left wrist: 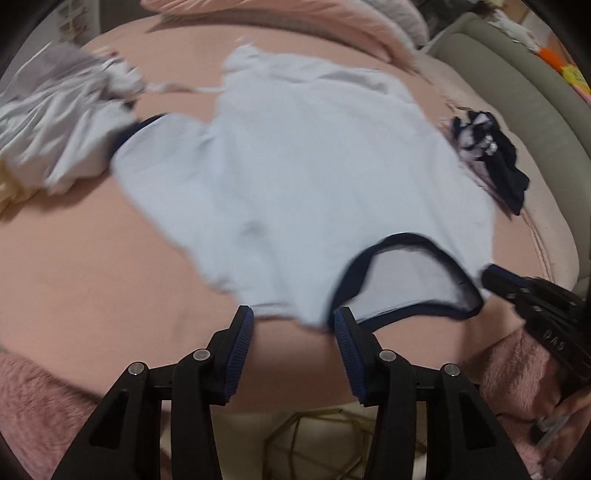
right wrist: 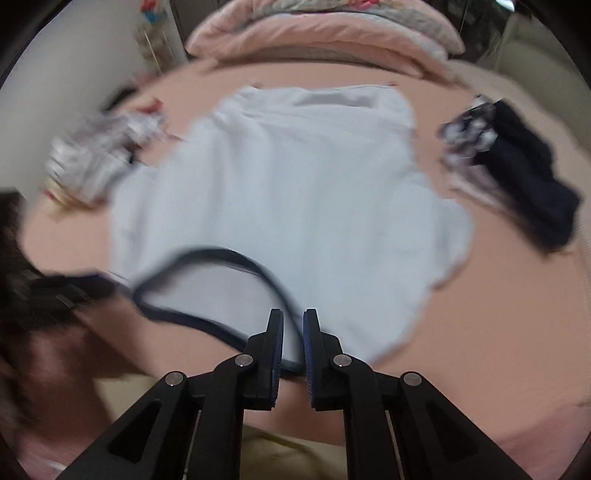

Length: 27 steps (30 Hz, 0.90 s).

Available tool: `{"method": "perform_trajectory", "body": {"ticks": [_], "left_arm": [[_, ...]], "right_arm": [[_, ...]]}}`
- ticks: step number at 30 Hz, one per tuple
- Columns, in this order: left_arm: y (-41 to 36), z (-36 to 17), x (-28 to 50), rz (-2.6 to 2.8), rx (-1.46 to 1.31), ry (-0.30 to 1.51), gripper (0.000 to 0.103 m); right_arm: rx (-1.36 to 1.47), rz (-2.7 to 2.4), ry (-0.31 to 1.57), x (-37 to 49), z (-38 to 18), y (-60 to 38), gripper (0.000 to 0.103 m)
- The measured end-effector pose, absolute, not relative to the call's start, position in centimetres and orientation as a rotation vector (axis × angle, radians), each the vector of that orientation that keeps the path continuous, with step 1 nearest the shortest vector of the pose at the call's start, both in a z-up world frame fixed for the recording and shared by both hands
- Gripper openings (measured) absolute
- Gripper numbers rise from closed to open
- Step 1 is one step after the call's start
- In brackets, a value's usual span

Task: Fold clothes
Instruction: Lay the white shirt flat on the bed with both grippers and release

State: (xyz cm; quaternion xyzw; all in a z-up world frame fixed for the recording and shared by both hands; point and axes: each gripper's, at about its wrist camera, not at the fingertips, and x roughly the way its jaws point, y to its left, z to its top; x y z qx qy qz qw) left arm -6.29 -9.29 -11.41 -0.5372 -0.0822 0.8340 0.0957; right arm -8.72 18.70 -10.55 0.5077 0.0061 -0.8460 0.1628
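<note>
On the pink bed (left wrist: 92,266) the shirt (left wrist: 303,177) runs away from both grippers. Right gripper (right wrist: 293,325) pinches its near collar (right wrist: 207,258); left gripper (left wrist: 293,321) stands half-open, empty, nearest the near-left shoulder.

A pink bed sheet (left wrist: 92,266) covers the mattress. Rolled pink bedding (right wrist: 314,33) lies along its far edge, an olive-grey cushioned seat (left wrist: 517,92) stands beyond the right side, and fluffy pink fabric (left wrist: 33,398) shows at the near edge.
</note>
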Motion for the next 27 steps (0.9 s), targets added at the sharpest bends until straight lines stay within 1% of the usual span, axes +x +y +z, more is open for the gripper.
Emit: {"method": "perform_trajectory", "body": {"ticks": [2,4,6,8,11,13,16,19,21,24,26,27], "left_arm": [[-8.4,-11.6,-6.6,2.469,-1.557,-0.241,0.043],[-7.4,-12.8,-7.4,2.459,-1.602,-0.209,0.043],[-5.5,-13.5,-8.0,2.489,-1.627,-0.113,0.043],[-5.6,-13.3,-7.3,2.527,-1.634,-0.019,0.043],[-7.1,-13.0,-6.3,2.505,-1.702,-0.034,0.044],[-8.3,-12.8,-5.9,2.464,-1.737,-0.109,0.044],[-9.0,-11.7,-5.5,2.502,-1.712,-0.077,0.043],[-8.8,-10.9,-5.5,2.512,-1.626,-0.112,0.043],[-7.6,-10.9,-5.9,2.497,-1.583,-0.083,0.043],[-5.9,-11.6,-6.5,2.515,-1.557,-0.006,0.043],[-4.7,-12.5,-7.5,2.531,-1.571,0.067,0.038],[-4.0,-13.0,-8.0,2.538,-1.577,0.104,0.024]], "right_arm": [[1.463,-2.395,0.061,-9.2,-12.1,17.8,0.009],[1.526,-2.37,0.097,-9.4,-13.9,17.4,0.009],[1.573,-2.381,0.099,-9.1,-15.0,17.9,0.009],[1.584,-2.419,0.104,-8.8,-14.7,18.9,0.009],[1.6,-2.437,0.141,-8.5,-14.2,20.0,0.009],[1.598,-2.395,0.13,-8.2,-13.8,20.2,0.009],[1.548,-2.274,0.074,-7.9,-12.7,19.6,0.01],[1.463,-2.381,0.085,-7.8,-11.4,19.5,0.01],[1.484,-2.413,0.144,-8.5,-12.2,19.4,0.01],[1.562,-2.396,0.138,-8.5,-14.6,19.6,0.011],[1.556,-2.384,0.054,-8.4,-15.5,20.4,0.01],[1.546,-2.375,-0.008,-8.4,-15.6,20.9,0.01]]}}
